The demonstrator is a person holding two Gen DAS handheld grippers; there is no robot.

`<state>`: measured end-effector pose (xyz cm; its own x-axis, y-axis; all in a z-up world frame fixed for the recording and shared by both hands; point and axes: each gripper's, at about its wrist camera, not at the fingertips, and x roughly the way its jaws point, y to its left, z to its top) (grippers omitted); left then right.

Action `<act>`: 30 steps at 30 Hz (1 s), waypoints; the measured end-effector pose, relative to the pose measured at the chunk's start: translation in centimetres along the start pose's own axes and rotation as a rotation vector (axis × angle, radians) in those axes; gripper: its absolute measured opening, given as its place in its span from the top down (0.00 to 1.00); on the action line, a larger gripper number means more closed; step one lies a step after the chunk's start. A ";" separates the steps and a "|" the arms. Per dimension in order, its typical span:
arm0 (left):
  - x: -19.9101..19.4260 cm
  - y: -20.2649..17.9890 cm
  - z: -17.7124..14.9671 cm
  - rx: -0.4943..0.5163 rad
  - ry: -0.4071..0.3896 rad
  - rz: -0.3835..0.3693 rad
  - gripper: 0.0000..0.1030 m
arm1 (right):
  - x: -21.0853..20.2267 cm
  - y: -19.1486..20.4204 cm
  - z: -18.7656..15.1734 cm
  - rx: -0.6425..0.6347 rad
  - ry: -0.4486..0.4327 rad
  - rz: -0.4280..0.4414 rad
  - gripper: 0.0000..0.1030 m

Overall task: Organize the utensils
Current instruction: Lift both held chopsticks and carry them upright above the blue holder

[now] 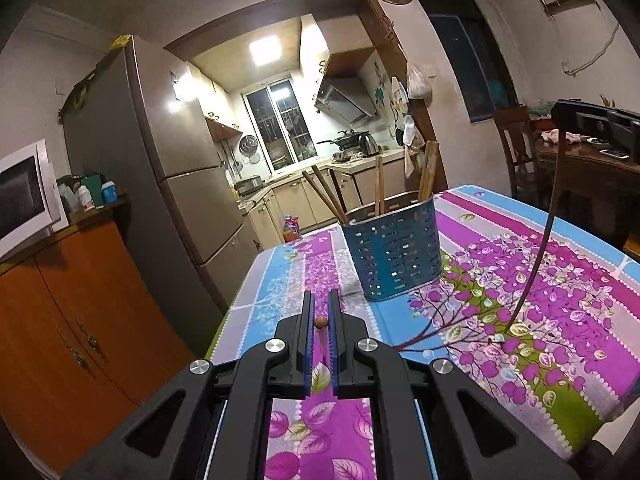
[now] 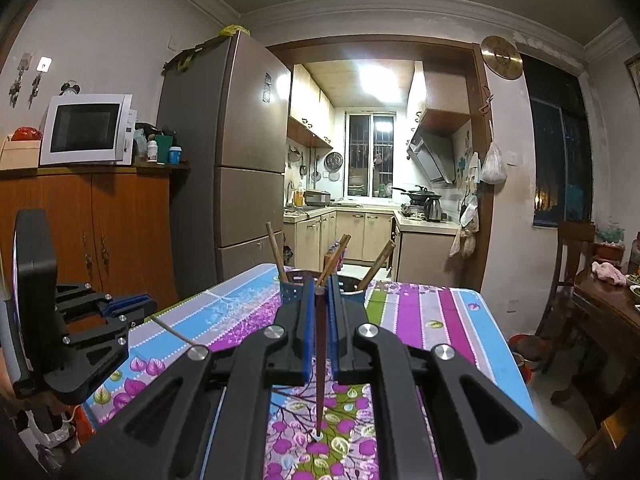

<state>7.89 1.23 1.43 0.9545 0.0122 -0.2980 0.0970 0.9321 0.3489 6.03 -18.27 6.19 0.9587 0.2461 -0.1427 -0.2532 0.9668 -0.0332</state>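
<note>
Your left gripper (image 1: 320, 322) and right gripper (image 2: 320, 292) each pinch one chopstick (image 2: 321, 356) above the floral table (image 1: 560, 280); ahead of your fingers, the blue holder (image 1: 394, 256) carries four utensils, clear tabletop around it.

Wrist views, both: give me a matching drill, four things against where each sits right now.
1 dark brown chopstick
2 pale thin chopstick
3 blue perforated utensil holder
4 wooden sticks

A standing on floral tablecloth
B clamped in left gripper
C leaning inside the holder
D clamped in right gripper

Pairs: 1-D, 2-B, 3-A, 4-C
</note>
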 end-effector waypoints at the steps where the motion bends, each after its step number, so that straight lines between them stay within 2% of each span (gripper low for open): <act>1: 0.1 0.1 0.2 0.004 -0.005 0.005 0.92 | 0.3 0.0 0.2 -0.001 -0.001 0.003 0.95; 11: 1.3 0.7 2.3 0.038 -0.030 0.049 0.92 | 2.6 -0.5 2.4 0.001 -0.012 0.019 0.95; 21: 2.9 0.7 3.2 0.055 -0.038 0.062 0.92 | 5.6 -0.7 4.2 0.020 0.005 0.049 0.95; 26: 4.1 1.4 4.9 0.026 -0.039 0.027 0.92 | 7.0 -0.7 5.2 0.004 0.009 0.050 0.95; 30: 5.1 3.1 6.6 -0.032 -0.038 -0.035 0.92 | 7.8 -1.4 6.7 0.010 -0.005 0.040 0.95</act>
<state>14.88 1.77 6.90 0.9607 -0.0336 -0.2756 0.1220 0.9427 0.3105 14.76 -17.21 11.73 0.9485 0.2846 -0.1391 -0.2897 0.9570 -0.0175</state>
